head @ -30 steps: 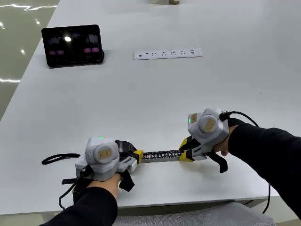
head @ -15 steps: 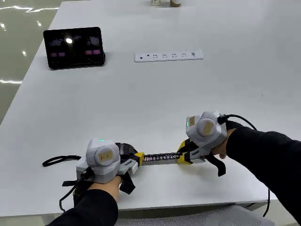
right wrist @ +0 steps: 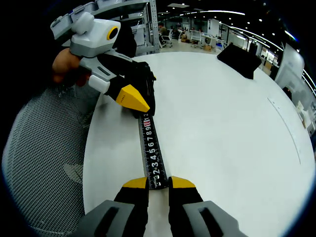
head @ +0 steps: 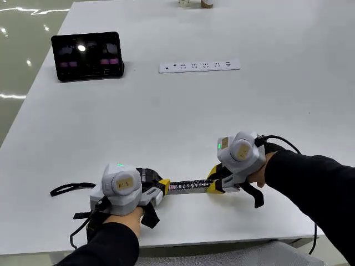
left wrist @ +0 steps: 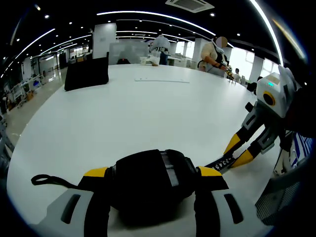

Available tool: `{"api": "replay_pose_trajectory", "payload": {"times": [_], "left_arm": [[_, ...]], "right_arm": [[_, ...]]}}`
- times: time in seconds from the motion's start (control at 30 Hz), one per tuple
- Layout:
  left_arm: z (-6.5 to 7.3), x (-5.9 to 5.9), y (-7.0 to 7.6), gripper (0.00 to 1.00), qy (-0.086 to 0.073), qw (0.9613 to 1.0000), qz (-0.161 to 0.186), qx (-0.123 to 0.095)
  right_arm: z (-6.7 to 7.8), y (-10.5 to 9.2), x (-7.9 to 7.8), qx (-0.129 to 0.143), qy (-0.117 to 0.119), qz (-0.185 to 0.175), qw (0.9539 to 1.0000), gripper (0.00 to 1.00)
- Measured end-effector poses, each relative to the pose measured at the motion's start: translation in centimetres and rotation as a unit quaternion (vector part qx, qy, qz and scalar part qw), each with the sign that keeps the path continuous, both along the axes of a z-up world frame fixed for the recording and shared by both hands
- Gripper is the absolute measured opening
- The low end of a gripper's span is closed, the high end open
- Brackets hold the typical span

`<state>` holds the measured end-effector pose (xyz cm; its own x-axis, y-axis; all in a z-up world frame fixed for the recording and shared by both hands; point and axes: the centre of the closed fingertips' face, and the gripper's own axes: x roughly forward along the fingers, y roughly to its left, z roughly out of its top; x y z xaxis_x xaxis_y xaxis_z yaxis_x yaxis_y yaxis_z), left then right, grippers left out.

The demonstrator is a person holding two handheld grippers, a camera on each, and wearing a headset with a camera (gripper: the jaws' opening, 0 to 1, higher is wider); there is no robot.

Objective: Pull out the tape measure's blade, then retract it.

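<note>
The white table [head: 166, 122] carries a dark tablet [head: 87, 55], a power strip [head: 199, 66], a black strap [head: 69, 188] — and the tape measure [head: 145, 175].

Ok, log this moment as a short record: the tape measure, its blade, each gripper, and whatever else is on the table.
tape measure case: black, on the white table near its front edge
blade: partly out, lying flat between the two grippers, numbers up
left gripper: shut on the case
right gripper: shut on the blade's tip
strap: black loop on the table left of the case
tablet: far left, propped up
power strip: white, far middle
</note>
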<state>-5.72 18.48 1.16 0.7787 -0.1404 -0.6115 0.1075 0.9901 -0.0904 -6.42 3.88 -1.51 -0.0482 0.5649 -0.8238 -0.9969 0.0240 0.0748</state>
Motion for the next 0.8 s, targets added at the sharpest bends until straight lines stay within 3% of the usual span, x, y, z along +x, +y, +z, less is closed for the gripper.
{"api": "replay_pose_trajectory", "payload": {"times": [0.8], "left_arm": [[-0.03, 0.03, 0.01, 0.65, 0.001, 1.0000, 0.000, -0.001]], "right_arm": [[-0.04, 0.83, -0.08, 0.006, 0.001, -0.003, 1.0000, 0.12]]}}
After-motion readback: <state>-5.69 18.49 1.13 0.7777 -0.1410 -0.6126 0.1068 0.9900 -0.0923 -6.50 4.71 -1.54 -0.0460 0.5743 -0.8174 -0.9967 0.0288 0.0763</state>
